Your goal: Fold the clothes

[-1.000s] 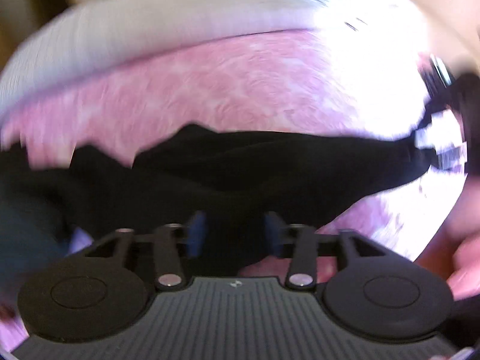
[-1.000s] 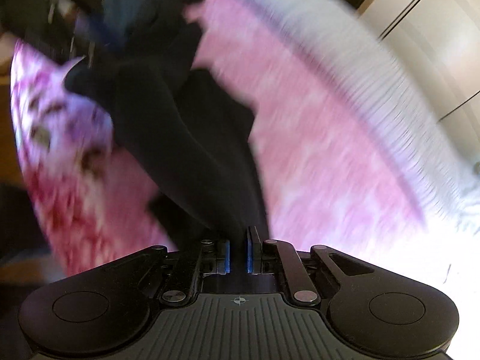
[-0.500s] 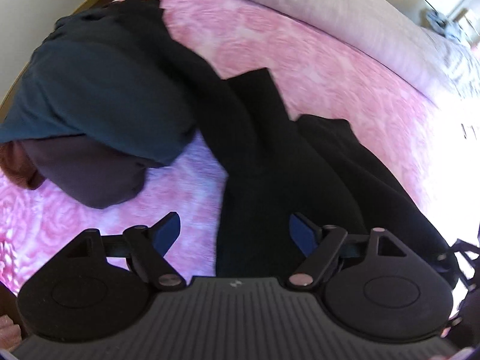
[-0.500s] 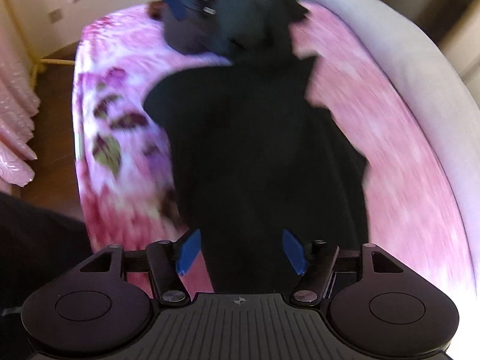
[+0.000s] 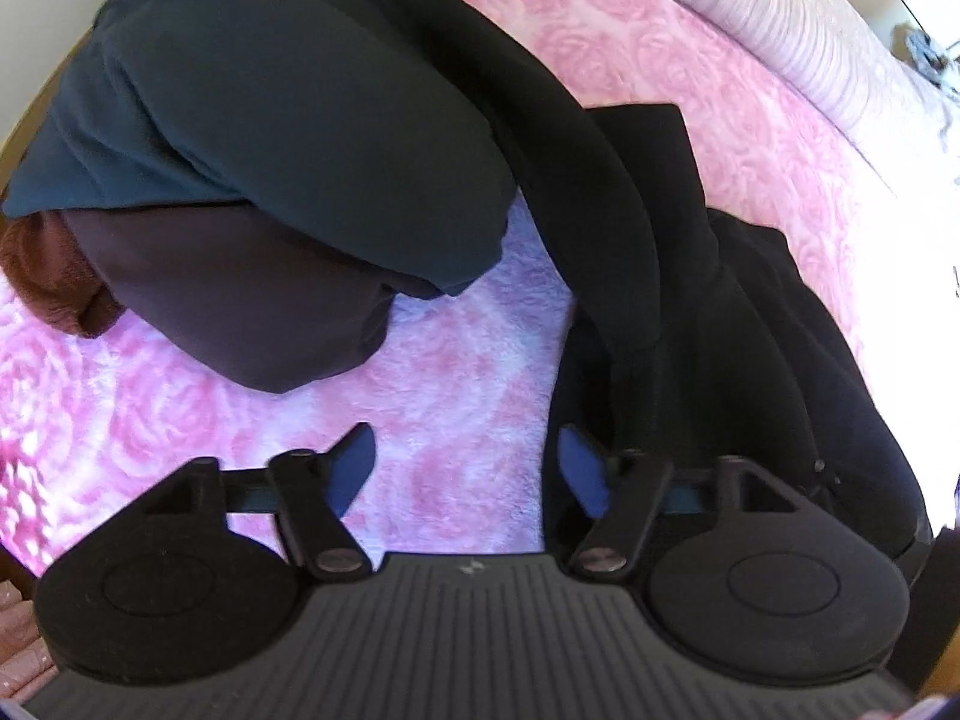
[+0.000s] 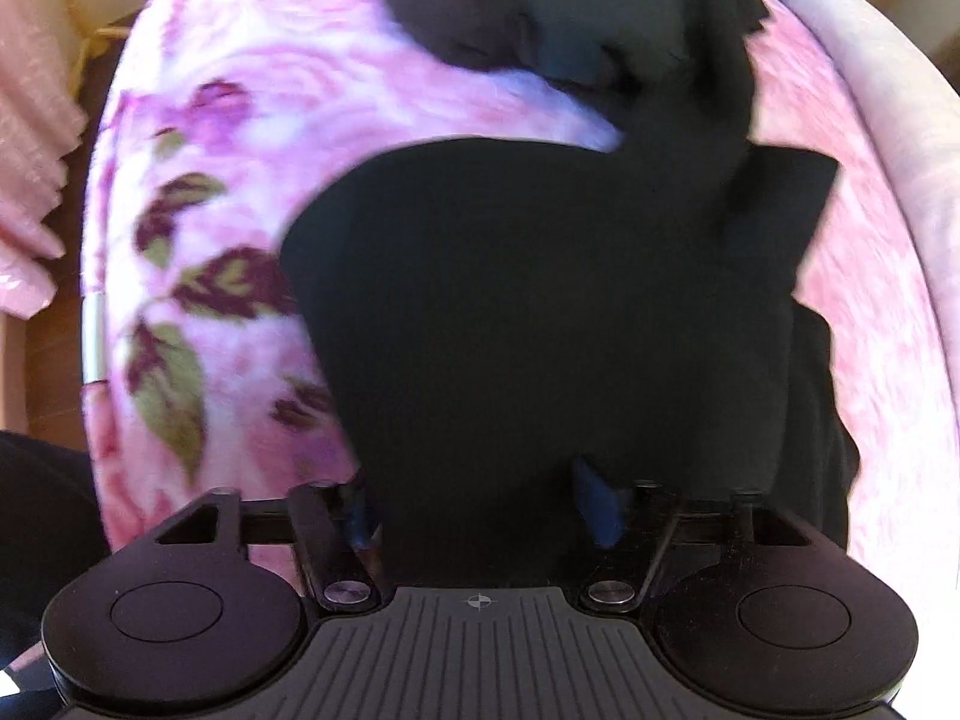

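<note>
A black garment lies spread on the pink rose-patterned blanket; it fills the middle of the right wrist view. My left gripper is open, low over the blanket beside the garment's left edge, its right finger against the cloth. My right gripper is open, with the garment's near edge lying between its fingers; the left finger is mostly hidden by cloth.
A heap of clothes sits at the left: a dark teal piece over a dark brown one and a rust one. A pale striped cover borders the blanket's far side. The bed's edge is at the left.
Both grippers opened and let go of the black garment, which now lies flat. The left gripper swung left toward the clothes heap; the right one moved closer over the garment.
</note>
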A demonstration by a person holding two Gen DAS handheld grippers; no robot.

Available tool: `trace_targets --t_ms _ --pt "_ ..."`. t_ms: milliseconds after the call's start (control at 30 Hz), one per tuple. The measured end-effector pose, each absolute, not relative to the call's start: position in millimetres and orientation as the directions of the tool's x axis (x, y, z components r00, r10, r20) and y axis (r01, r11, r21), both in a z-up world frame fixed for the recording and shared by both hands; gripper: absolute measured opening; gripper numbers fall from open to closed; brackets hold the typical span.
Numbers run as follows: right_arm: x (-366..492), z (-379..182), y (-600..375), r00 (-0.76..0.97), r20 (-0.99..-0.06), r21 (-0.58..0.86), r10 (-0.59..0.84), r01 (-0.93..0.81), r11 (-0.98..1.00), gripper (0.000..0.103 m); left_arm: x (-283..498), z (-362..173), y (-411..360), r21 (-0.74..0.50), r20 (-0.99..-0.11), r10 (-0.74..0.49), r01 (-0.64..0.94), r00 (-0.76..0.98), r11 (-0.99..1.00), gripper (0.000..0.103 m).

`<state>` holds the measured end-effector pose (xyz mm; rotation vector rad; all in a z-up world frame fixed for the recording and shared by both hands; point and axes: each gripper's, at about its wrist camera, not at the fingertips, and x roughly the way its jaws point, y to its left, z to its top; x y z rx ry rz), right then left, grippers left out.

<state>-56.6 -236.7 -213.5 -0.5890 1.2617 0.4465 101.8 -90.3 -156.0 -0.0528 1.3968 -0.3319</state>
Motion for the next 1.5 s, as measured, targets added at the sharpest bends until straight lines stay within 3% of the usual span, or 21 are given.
trace_targets --t_ms 67,100,200,267,633,933,1067,1167,1267,1333,1400,1500 --pt "-53 -208 -251 0.253 -0.967 -0.157 -0.007 -0.576 0.802 0.010 103 -162 -97 -0.232 -0.957 -0.263 0.223 0.123 0.947 0.056" --pt "-52 -204 -260 0.256 -0.967 -0.149 -0.002 -0.556 0.818 0.008 102 -164 -101 -0.227 -0.957 -0.261 0.234 0.126 0.945 0.061" --pt "-52 -180 -294 0.300 -0.954 -0.150 -0.006 -0.460 0.875 0.007 97 -167 -115 -0.210 -0.951 -0.261 0.278 0.164 0.937 0.075" --pt "-54 -164 -320 0.326 -0.945 -0.157 -0.029 -0.373 0.914 0.007 94 -171 -125 -0.204 -0.947 -0.268 0.313 0.177 0.928 0.078" --pt "-105 -82 -471 0.481 -0.858 -0.065 -0.179 0.244 0.967 0.006 76 -179 -220 -0.201 -0.916 -0.360 0.578 0.174 0.791 0.079" --pt "-211 -31 -620 0.516 -0.740 -0.014 -0.432 0.630 0.776 0.006 58 -157 -344 -0.190 -0.886 -0.417 0.661 0.203 0.726 0.079" --pt "-301 -50 -701 0.407 -0.766 0.013 -0.497 0.783 0.621 0.006 40 -153 -402 -0.164 -0.888 -0.398 0.648 0.232 0.744 0.080" --pt "-370 -87 -761 0.287 -0.838 0.046 -0.464 0.885 0.464 0.006 22 -159 -446 -0.171 -0.895 -0.384 0.620 0.228 0.766 0.080" --pt "-413 -129 -800 0.194 -0.922 0.034 -0.336 0.904 0.426 0.007 3 -171 -491 -0.154 -0.912 -0.354 0.628 0.206 0.763 0.080" --pt "-429 -144 -813 0.161 -0.948 0.020 -0.275 0.891 0.454 0.015 -6 -180 -518 -0.146 -0.920 -0.343 0.644 0.191 0.751 0.080" --pt "-429 -150 -818 0.155 -0.955 -0.002 -0.254 0.850 0.527 0.037 -13 -190 -538 -0.136 -0.924 -0.338 0.670 0.181 0.730 0.080" --pt "-403 -140 -799 0.249 -0.931 0.003 -0.267 0.736 0.678 0.053 -19 -210 -566 -0.111 -0.934 -0.320 0.722 0.159 0.683 0.082"
